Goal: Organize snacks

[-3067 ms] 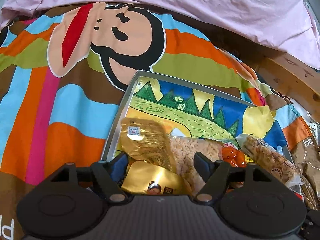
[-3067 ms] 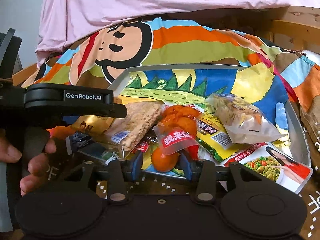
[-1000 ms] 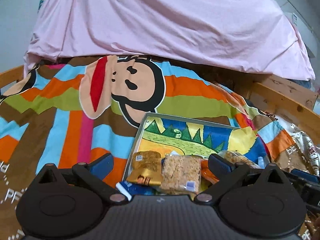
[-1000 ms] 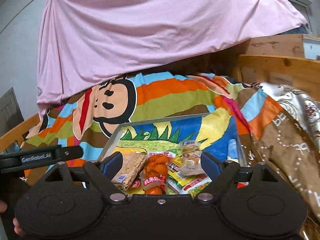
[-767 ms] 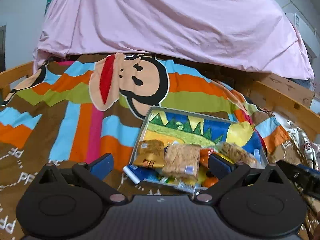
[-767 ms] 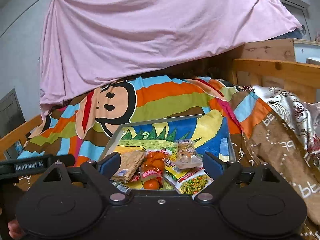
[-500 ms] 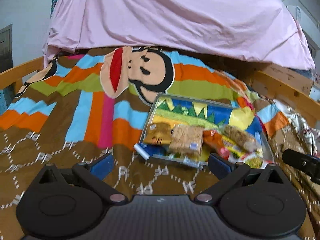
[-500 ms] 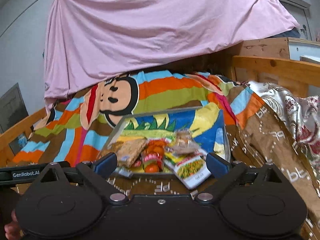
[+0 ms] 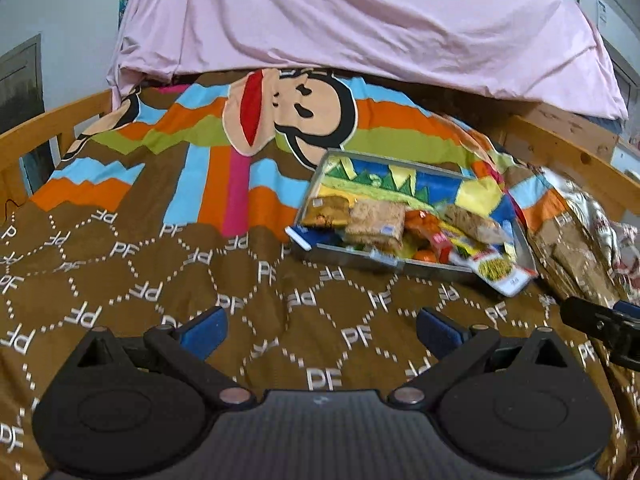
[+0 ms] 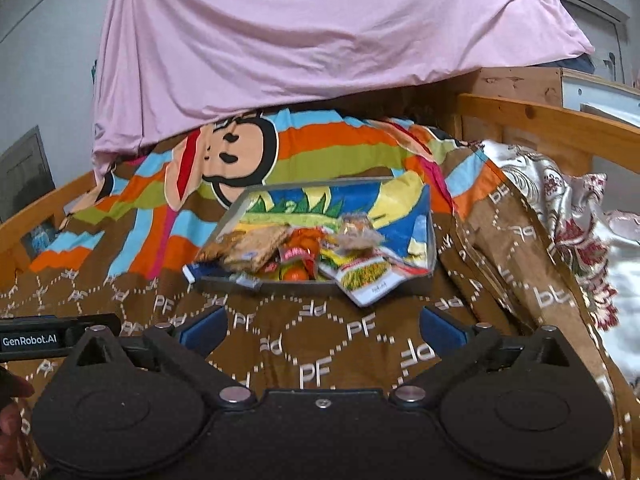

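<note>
A grey tray (image 9: pixel 352 257) (image 10: pixel 280 285) with a bright cartoon liner lies on the bed, well ahead of both grippers. Several snack packets fill its near half: a brown cracker pack (image 9: pixel 376 222) (image 10: pixel 256 246), a gold pack (image 9: pixel 326 212), an orange-red pack (image 9: pixel 422 222) (image 10: pixel 298 250), a clear bag (image 10: pixel 356 232). A white packet with green peas (image 9: pixel 498 270) (image 10: pixel 366 276) hangs over the front rim. My left gripper (image 9: pixel 320 330) is open and empty above the brown blanket. My right gripper (image 10: pixel 322 330) is empty too, its jaws still opening wide.
The bed has a brown PF-print blanket (image 9: pixel 160 280) with a striped monkey pattern (image 9: pixel 288 112). A pink sheet (image 9: pixel 360 20) hangs behind. Wooden rails (image 9: pixel 52 124) (image 10: pixel 552 128) run along both sides. A floral silky cloth (image 10: pixel 560 200) lies on the right.
Both grippers have drawn back from the tray, which now looks smaller and farther away. The right jaws have spread wider. The snacks stay in the tray.
</note>
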### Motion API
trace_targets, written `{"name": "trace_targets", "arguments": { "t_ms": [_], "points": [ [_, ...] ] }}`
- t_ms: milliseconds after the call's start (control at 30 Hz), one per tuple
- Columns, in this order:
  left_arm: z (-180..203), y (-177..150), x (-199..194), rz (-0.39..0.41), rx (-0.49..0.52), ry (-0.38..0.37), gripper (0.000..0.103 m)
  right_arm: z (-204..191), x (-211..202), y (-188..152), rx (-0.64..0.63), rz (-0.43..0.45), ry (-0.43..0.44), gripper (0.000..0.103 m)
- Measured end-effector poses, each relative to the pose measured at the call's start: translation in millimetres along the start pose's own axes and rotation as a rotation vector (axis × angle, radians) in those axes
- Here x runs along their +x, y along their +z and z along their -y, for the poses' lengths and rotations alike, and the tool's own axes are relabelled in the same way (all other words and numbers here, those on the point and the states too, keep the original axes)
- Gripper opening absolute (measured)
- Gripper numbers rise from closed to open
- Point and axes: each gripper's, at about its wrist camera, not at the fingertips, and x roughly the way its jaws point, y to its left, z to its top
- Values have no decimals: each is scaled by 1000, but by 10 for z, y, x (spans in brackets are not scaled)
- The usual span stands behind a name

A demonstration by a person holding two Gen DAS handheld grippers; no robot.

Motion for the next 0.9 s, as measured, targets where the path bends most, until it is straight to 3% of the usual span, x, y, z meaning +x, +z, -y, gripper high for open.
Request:
{"name": "trace_targets", "arguments": {
  "t_ms": [333, 900],
  "points": [
    [66, -186, -62, -49, 27, 24, 102, 2, -78, -113, -10, -50, -39, 102],
    [76, -219, 24, -83, 30, 36, 102, 2, 91, -169, -13, -140, -61, 102]
  ]
}}
